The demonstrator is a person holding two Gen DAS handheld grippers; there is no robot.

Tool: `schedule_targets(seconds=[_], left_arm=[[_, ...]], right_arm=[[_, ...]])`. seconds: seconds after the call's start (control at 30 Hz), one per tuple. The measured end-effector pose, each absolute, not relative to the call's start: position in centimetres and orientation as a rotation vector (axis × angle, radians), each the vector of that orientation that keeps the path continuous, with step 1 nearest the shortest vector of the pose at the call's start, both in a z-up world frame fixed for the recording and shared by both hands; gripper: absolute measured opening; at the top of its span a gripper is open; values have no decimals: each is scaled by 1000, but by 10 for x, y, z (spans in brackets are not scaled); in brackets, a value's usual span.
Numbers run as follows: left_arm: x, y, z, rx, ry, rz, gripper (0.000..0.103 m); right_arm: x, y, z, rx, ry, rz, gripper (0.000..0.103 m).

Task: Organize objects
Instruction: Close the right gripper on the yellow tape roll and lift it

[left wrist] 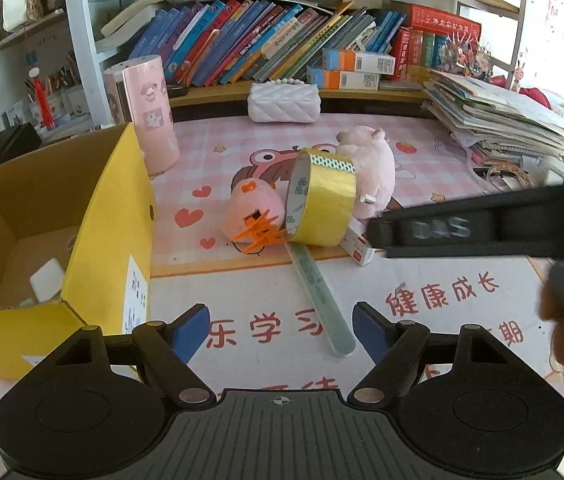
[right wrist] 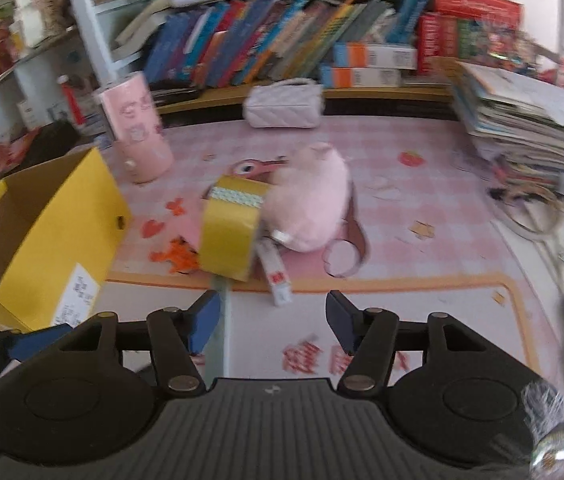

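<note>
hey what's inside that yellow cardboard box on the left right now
Inside the yellow cardboard box, the left wrist view shows a white blocky item on the brown floor, with something small and pale green beside it. The near wall hides the front part of the floor.

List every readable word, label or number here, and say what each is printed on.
"健康成长": red print on the desk mat.
"乐学习": red print on the same mat, partly cut off.
Book spines, the yellow box's white label, the small white carton and the black gripper arm's lettering: too small or blurred.
</note>
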State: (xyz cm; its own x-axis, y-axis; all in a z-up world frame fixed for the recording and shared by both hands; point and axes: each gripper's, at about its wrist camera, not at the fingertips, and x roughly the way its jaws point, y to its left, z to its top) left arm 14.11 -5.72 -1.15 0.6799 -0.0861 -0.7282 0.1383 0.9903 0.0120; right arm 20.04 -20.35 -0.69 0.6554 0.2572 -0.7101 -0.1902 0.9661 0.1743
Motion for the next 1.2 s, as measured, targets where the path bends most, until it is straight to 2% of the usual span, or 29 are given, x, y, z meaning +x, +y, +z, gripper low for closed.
schedule_targets(seconds=[0.47, 0.7, 0.8, 0.87, 1.2], left_arm=[[139, -45, -11, 68, 805, -76, 81], [143, -40, -13, 64, 808, -52, 80], [146, -37, -14, 54, 812, -35, 80], [148, -36, -14, 50, 813, -34, 80], [170, -42, -17, 22, 814, -49, 80]], right_arm=[[247, -171, -18, 52, 810, 321, 61], [262, -160, -24, 46, 812, 302, 58], [274, -157, -32, 43, 851, 277, 53], [282, -158, -39, 58, 873, 267, 44], [253, -199, 1, 146, 780, 413, 38]])
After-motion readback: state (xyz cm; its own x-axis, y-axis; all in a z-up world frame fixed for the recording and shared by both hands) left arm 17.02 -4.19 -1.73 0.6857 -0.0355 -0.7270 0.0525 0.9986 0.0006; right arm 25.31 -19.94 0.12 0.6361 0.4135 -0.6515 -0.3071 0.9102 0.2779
